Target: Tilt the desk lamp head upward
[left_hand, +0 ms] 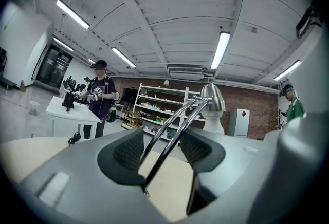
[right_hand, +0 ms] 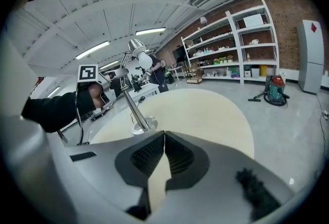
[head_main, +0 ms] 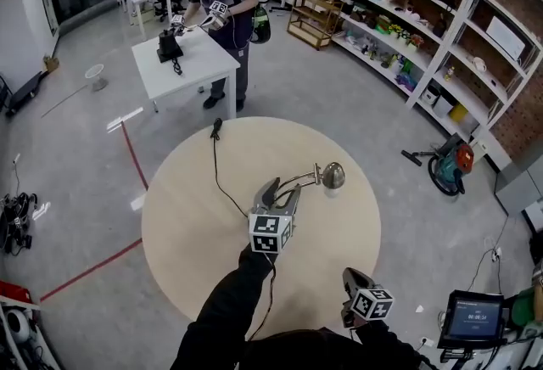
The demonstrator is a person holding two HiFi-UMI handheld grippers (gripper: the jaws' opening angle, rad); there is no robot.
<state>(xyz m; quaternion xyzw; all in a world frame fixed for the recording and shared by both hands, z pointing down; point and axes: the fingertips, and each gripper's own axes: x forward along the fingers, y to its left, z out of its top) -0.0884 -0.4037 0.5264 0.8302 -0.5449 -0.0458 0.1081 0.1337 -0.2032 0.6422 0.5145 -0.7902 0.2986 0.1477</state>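
Two thin rods of the lamp arm [left_hand: 169, 138] run between the left gripper's [head_main: 280, 190] jaws, which stand apart, not clamped. The desk lamp head [head_main: 333, 176] sits over the table's [head_main: 195, 224] far-right part. The right gripper [head_main: 349, 279], jaws closed and empty, hangs at the near edge. Risk: w/ nothing holding the base [right_hand: 140, 126], an upward push may tip or slide the lamp.

Both are grey plastic: the left gripper [head_main: 280, 187] and right gripper [head_main: 350, 277] each carry 1 white cube [head_main: 271, 232] of black square markers. Dark ribbed pads. Black sleeves [head_main: 222, 313]; 1 thin black cable [head_main: 270, 292] along the left.
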